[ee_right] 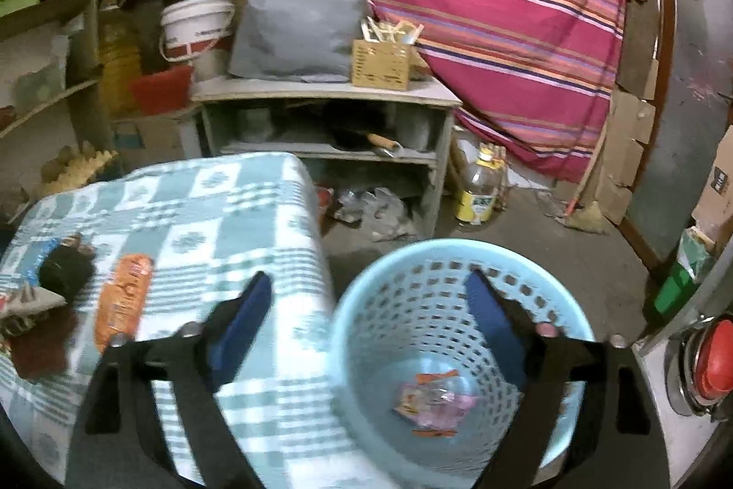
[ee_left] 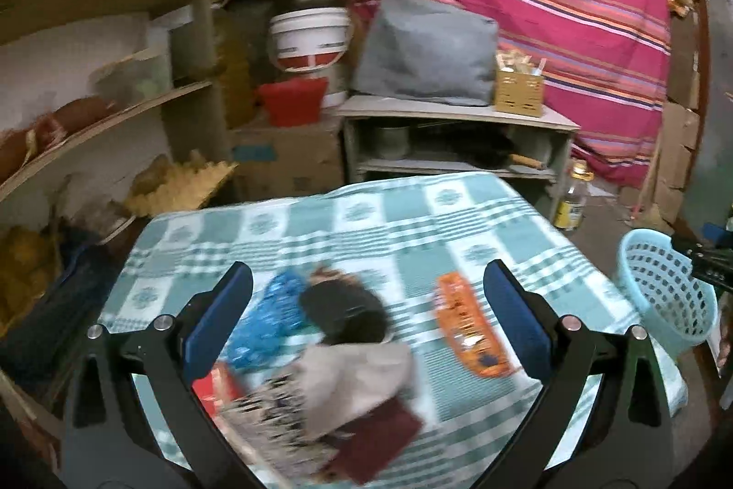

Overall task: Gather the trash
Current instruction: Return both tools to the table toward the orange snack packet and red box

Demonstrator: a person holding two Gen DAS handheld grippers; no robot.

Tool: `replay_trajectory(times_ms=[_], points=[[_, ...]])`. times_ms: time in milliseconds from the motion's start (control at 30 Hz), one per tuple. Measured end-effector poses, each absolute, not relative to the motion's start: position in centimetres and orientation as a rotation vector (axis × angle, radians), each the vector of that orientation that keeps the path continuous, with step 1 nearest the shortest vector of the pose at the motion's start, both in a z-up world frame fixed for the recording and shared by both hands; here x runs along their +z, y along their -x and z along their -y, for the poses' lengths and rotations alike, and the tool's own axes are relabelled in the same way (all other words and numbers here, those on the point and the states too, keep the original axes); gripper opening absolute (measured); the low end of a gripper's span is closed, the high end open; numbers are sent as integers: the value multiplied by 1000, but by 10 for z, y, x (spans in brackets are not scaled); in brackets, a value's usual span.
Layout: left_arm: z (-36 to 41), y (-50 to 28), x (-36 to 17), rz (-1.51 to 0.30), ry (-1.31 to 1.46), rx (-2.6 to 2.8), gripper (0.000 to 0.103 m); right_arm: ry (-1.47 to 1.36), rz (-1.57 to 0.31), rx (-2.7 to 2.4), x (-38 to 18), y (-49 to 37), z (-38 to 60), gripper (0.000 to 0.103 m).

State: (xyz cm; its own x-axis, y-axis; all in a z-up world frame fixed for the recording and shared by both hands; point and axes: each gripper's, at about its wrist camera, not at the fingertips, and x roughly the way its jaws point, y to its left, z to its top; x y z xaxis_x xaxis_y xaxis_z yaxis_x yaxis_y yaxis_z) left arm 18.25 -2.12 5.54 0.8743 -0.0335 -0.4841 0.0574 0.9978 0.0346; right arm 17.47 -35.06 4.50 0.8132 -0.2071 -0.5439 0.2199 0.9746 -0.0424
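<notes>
Over the checked tablecloth [ee_left: 412, 223] the left gripper [ee_left: 366, 319] hung with jaws spread wide, nothing between the pads. Below it sat the remaining litter: a blue wrapper [ee_left: 270, 319], a dark crumpled wrapper [ee_left: 348, 315], a grey-beige scrap [ee_left: 357, 383], a maroon piece [ee_left: 380, 443] and, off to the side, an orange wrapper [ee_left: 472, 328]. All lay on the cloth, several overlapping.

The right gripper [ee_right: 366, 324] was above the blue basket [ee_right: 348, 333], also released and empty. One pinkish-orange wrapper [ee_right: 430, 402] lay on the basket floor. The basket stood on the ground just beside the table corner.

Risks as I read them:
- Pile was overlapped. A wide pinch there would likely catch two pieces, or only a corner, and drop one on the way across.
- Cloth was loose over the table. Pads coming down low could pinch fabric with the wrapper and drag everything, maybe over the edge.
- Wrappers looked thin and slick, so a grip on a flat one could slip. The orange one lay flat and would be hard to get under.
- Basket looked light and sat close to the table edge, so a knock from either gripper could tip it.
- Both views were motion-blurred; exact outlines of the pile items were hard to tell.
</notes>
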Motion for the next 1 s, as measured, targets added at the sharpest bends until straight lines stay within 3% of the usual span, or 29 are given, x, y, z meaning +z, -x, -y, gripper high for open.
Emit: replay_trajectory(times_ms=[533,667,1000], points=[[-77,-165,32,-536,-2,90,98,84,-597,-109,30,-197,233,89],[-92,-161,25,-544,-1,110,98,81,-599,-104,28,-201,225,93],[-119,-168,-10,-673,64,98,98,68,-613,-90,23,-209,210,94]])
